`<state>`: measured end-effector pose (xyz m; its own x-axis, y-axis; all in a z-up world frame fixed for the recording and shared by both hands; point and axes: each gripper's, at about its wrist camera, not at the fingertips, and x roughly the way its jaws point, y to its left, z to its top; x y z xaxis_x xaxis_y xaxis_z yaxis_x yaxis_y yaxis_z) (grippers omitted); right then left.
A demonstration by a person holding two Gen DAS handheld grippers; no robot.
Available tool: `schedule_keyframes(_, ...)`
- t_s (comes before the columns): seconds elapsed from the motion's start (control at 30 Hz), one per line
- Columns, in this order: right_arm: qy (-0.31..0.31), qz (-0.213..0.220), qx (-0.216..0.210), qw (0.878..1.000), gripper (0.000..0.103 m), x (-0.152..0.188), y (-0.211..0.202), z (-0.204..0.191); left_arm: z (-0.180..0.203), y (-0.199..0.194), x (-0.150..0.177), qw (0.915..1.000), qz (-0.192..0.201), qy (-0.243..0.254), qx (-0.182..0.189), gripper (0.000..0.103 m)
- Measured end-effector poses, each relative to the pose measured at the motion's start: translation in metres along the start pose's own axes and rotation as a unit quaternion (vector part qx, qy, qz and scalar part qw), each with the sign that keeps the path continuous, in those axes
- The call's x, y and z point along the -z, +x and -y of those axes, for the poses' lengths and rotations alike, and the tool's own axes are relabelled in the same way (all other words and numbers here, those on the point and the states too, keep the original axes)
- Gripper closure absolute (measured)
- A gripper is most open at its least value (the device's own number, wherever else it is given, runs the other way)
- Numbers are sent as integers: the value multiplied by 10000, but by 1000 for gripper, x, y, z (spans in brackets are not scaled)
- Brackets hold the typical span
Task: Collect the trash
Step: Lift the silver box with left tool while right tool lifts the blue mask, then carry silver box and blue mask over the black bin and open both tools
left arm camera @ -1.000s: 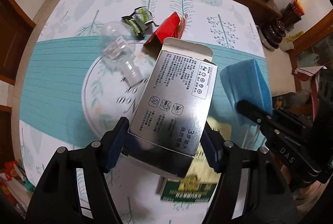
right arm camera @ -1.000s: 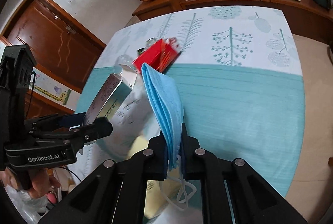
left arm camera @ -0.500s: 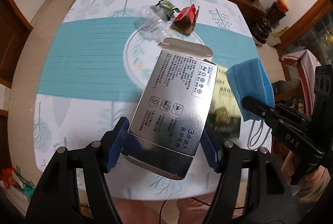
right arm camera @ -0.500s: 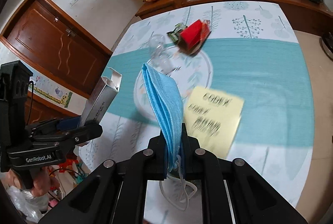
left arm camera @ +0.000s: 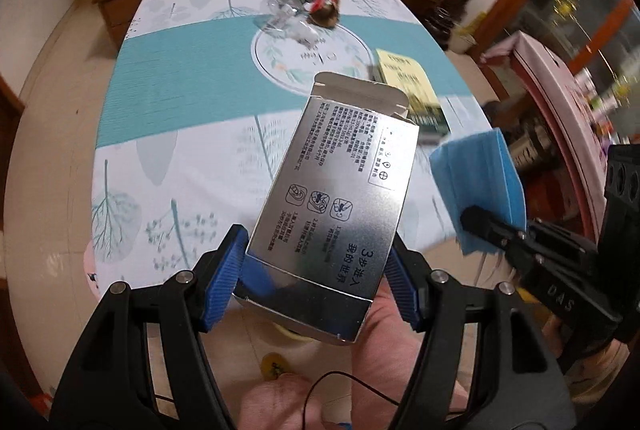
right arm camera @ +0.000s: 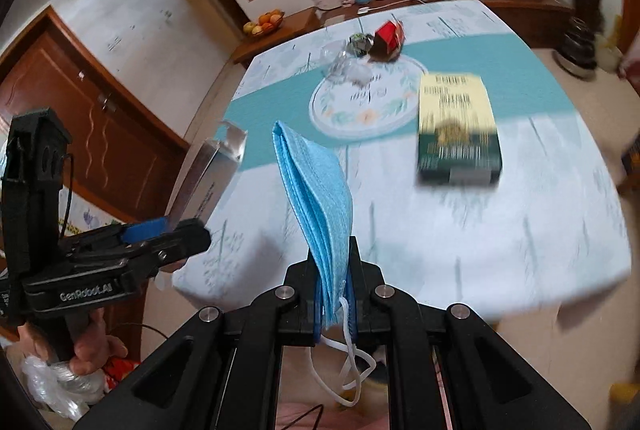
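Silver cardboard box clamped in your left gripper, blue face mask pinched in your right gripper, both now withdrawn from the table's twelve-o'clock litter, ready for binning.

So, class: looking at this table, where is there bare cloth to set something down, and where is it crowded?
Free: the near white band and left side of the tablecloth, beside the yellow-green box. Crowded: the far middle, where the clear bottle, dark wrapper and red carton cluster.

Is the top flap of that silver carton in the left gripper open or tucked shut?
Open. The flat silver cardboard carton held in the left gripper has its top flap sticking up untucked in both views. Whether anything is inside cannot be told.
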<state>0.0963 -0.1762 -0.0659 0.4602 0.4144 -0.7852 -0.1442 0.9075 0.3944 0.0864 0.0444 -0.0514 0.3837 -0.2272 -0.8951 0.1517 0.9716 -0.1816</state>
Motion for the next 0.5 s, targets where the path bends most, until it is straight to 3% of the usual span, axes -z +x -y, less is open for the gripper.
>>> schedule_keyframes(0.23,250,-356,217,9988,94,95,-19,-31,16,-15,71,9980,-260,566,129,39)
schedule_keyframes(0.5,822,-908,326,9919,94,169,-7,-5,45,13,146,9907,-888,1034,-2,39)
